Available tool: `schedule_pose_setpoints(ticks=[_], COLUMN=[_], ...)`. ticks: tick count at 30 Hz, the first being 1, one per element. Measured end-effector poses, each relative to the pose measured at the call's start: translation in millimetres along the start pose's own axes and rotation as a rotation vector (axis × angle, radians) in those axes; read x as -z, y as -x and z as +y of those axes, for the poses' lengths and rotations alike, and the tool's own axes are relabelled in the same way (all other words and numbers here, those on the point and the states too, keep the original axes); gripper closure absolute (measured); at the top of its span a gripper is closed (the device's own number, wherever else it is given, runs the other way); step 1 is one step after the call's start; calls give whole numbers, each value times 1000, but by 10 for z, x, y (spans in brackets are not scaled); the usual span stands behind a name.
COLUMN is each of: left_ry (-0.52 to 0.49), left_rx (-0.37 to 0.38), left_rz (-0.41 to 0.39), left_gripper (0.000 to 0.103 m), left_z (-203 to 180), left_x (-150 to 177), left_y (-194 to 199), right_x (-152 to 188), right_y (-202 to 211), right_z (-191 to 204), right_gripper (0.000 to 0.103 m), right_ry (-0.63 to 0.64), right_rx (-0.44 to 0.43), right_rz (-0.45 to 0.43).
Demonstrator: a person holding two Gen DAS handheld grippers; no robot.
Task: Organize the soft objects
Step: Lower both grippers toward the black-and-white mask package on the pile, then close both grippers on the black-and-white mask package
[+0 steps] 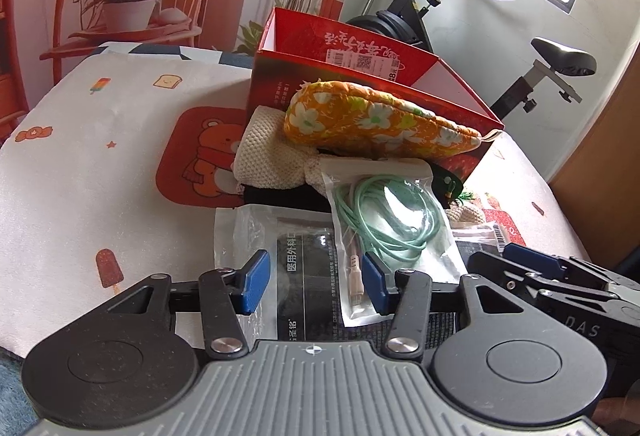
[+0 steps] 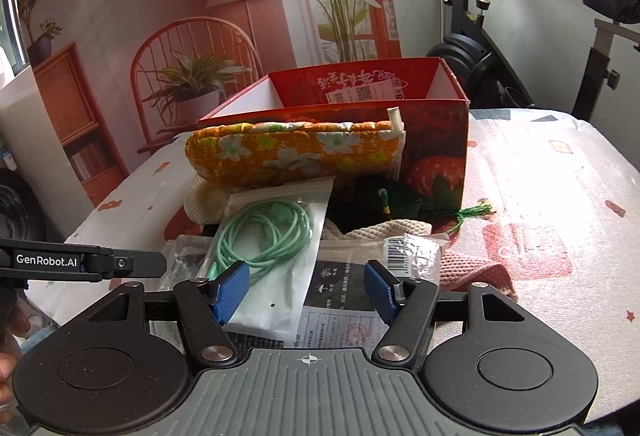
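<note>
While the red box (image 2: 436, 140) shows only bare white inner walls from both wrist views, nothing can be confirmed as sorted into it; its floor is hidden, so contents cannot be ruled out. Judgement: task is at or near its start, whole pile still to be dealt with

Pile sits on the table (image 1: 80, 164), against the near wall of the box:
- orange floral pouch (image 2: 292, 152) on top, leaning on the box wall
- cream knitted item (image 1: 264, 144) under the pouch, left side
- clear bag with green cable (image 1: 384, 212) lying over the front of the pile
- flat mask packet with black print (image 1: 304, 268) at the bottom, nearest the tools
- dark green fabric piece with tassel (image 2: 384, 200) and a pink knitted cloth (image 2: 472, 268) toward the right

Left gripper (image 1: 316, 282): jaws spread, nothing between them. It hovers over the near end of the mask packet; the lower corner of the cable bag lies just beside its right pad. No visible contact

Right gripper (image 2: 308, 288): jaws likewise spread and empty. Cable bag's lower edge sits just by its left finger, a barcoded packet (image 2: 416, 256) near its right finger. Contact cannot be told

Floral pouch lies beyond both grippers, well apart from the pads, roughly centred ahead of each
</note>
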State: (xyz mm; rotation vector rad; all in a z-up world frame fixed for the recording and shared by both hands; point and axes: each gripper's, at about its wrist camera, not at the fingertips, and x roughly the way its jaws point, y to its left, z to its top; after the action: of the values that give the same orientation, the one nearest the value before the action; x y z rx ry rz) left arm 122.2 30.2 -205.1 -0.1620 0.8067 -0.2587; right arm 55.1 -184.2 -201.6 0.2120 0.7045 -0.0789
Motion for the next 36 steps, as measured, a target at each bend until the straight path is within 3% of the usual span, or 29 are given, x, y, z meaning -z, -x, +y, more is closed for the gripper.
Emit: schedule_pose_setpoints(ticks=[7, 13, 18, 21, 29, 36], left_ry=[67, 79, 149, 202, 226, 220], left_rx=[-12, -37, -62, -33, 84, 118], left_rz=[18, 36, 64, 89, 90, 83], left_gripper=[50, 48, 48, 47, 32, 32], left_z=[148, 201, 435, 536, 545, 524], left_x=[17, 32, 98, 127, 174, 228], left_y=[-15, -82, -194, -271, -421, -429], right_x=[40, 98, 143, 170, 216, 213], right_y=[85, 54, -17, -95, -199, -194], right_z=[-254, -322, -405, -442, -451, -431], right_gripper=[41, 41, 41, 41, 39, 39], right_ry=[-76, -96, -131, -154, -180, -177], right_rx=[70, 99, 99, 83, 43, 27], right_rz=[9, 38, 68, 85, 108, 106])
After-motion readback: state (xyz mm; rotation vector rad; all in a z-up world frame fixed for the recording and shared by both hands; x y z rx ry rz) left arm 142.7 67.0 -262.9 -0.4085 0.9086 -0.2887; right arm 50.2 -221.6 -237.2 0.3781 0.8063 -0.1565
